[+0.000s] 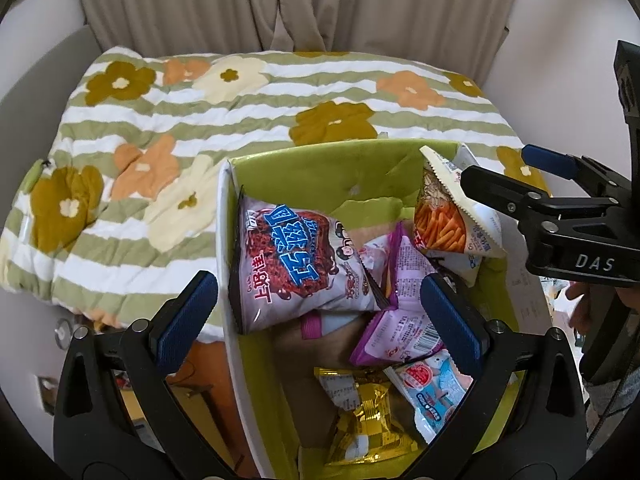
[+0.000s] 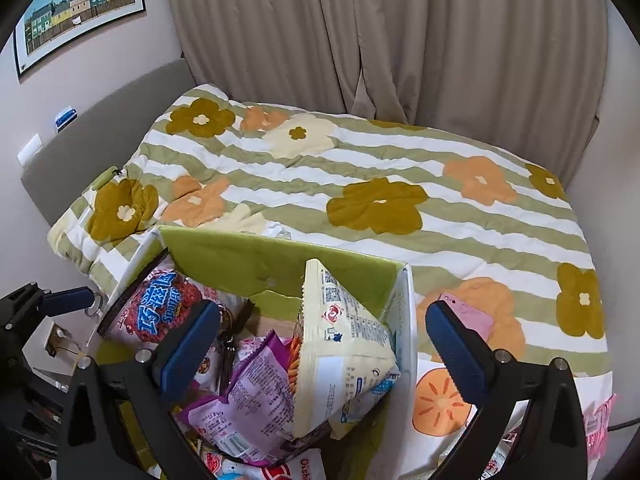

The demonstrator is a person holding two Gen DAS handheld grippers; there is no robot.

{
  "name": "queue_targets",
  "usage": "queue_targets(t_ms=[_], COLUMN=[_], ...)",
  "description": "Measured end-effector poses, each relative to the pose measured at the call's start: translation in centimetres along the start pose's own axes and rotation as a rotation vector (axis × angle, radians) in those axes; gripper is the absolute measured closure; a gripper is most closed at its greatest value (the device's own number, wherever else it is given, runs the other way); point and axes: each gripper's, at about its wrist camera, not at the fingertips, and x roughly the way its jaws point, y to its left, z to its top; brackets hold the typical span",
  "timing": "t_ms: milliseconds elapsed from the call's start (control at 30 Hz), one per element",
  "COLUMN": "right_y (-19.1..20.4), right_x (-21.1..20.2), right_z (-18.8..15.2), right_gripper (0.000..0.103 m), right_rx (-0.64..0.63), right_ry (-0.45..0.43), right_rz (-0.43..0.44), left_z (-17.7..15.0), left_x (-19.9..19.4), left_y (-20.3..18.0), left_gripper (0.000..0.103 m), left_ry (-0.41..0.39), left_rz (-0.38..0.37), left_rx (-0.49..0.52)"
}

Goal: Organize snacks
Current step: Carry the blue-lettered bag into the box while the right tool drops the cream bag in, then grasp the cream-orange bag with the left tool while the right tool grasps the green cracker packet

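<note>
A green-lined box (image 1: pixel 320 164) (image 2: pixel 248 256) sits at the bed's edge and holds several snack bags. A pink-and-blue noodle snack bag (image 1: pixel 296 256) (image 2: pixel 156 308) leans on its left wall. A cream bag of orange sticks (image 1: pixel 448 208) (image 2: pixel 340 344) stands at the right side. Purple packets (image 1: pixel 400 320) (image 2: pixel 248 396), a gold packet (image 1: pixel 364 412) and a light blue packet (image 1: pixel 432 392) lie lower down. My left gripper (image 1: pixel 320 328) is open above the box. My right gripper (image 2: pixel 324 352) is open over the cream bag; it also shows in the left wrist view (image 1: pixel 504 168).
A flowered striped quilt (image 1: pixel 192 128) (image 2: pixel 360 168) covers the bed beyond the box. A pink phone (image 2: pixel 472 316) lies on the quilt right of the box. More pink packets (image 2: pixel 596 420) lie at the lower right. Curtains (image 2: pixel 400 40) hang behind.
</note>
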Motion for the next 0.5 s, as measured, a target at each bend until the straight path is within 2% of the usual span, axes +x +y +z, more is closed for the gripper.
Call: queue_targets(t_ms=[300, 500], right_y=[-0.3, -1.6], right_x=[-4.1, -8.9], right_z=[-0.4, -2.0], right_gripper=[0.001, 0.001], right_rx=[0.015, 0.003], right_ry=[-0.044, -0.088], right_rz=[0.014, 0.032], left_z=[-0.8, -2.6], left_x=[-4.6, -8.0], left_y=[-2.1, -6.1], left_gripper=[0.002, 0.002], left_ry=[-0.063, -0.098], left_rz=[0.037, 0.060], left_rx=[-0.004, -0.016])
